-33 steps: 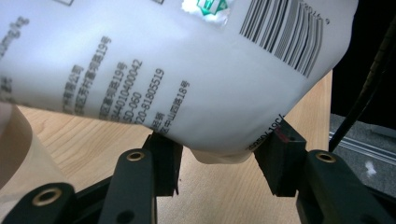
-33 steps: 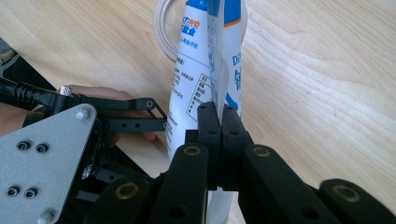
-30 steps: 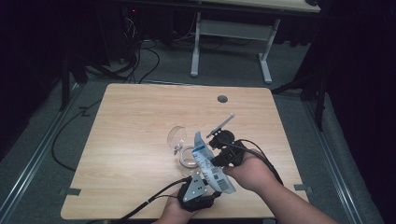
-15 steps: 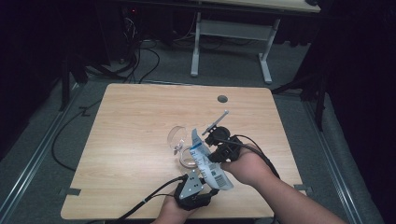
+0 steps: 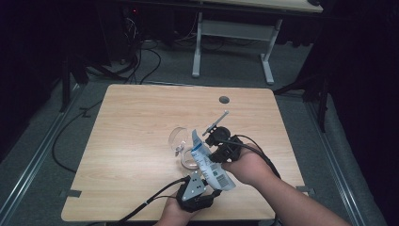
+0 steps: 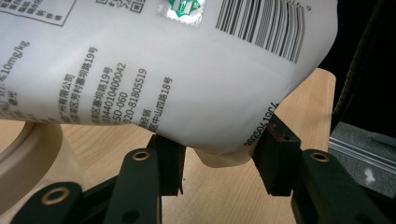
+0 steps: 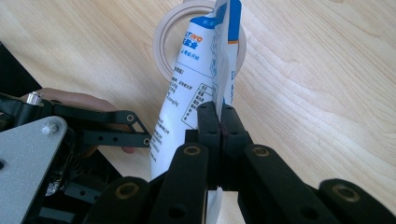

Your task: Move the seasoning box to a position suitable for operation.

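Salt pouch [image 5: 208, 162] is soft, floppy, slick. Right gripper [image 7: 219, 122] pinches its seam; left gripper [image 6: 219, 161] has been closing, jaws bracketing its bottom at 6 o'clock, contact unclear.

The white printed pouch [image 5: 207, 160] has shifted a little toward the person and now leans more over the glass bowl [image 5: 181, 141] than one second ago. The right gripper [image 5: 212, 147], clamped on the pouch edge, has come slightly nearer to the person together with it. The left gripper [image 6: 219, 161] has just been closing its jaws a little; the bottom of the pouch sits between them, the right pad touching it, the left pad just beside it.
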{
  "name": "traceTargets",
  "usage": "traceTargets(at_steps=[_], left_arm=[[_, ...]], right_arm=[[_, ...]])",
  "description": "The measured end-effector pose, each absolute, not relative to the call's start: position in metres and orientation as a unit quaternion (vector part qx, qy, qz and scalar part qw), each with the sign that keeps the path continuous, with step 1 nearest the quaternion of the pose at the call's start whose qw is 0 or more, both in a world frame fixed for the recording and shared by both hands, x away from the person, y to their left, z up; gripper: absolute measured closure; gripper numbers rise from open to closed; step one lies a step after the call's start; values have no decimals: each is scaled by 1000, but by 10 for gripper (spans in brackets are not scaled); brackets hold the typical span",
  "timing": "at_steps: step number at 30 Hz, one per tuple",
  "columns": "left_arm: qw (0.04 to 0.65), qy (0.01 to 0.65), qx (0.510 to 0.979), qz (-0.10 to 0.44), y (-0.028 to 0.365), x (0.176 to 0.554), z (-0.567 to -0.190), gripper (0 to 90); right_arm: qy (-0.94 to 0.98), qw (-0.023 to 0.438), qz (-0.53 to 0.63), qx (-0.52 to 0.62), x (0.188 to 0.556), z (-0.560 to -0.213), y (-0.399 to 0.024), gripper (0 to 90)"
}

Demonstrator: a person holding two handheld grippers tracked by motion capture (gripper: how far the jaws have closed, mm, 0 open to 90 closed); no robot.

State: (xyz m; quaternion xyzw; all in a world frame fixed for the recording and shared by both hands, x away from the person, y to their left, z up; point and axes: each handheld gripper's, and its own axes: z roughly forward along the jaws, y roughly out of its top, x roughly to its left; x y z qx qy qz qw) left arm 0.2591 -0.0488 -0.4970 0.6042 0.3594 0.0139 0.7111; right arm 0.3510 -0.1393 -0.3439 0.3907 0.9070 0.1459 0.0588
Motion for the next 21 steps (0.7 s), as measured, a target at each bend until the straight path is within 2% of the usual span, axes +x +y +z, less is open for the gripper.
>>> traceTargets(at_steps=[21], left_arm=[[717,342,607,18,-43,253,-494,587]], right_arm=[[913,64,140,377,349,-340,-133,900]])
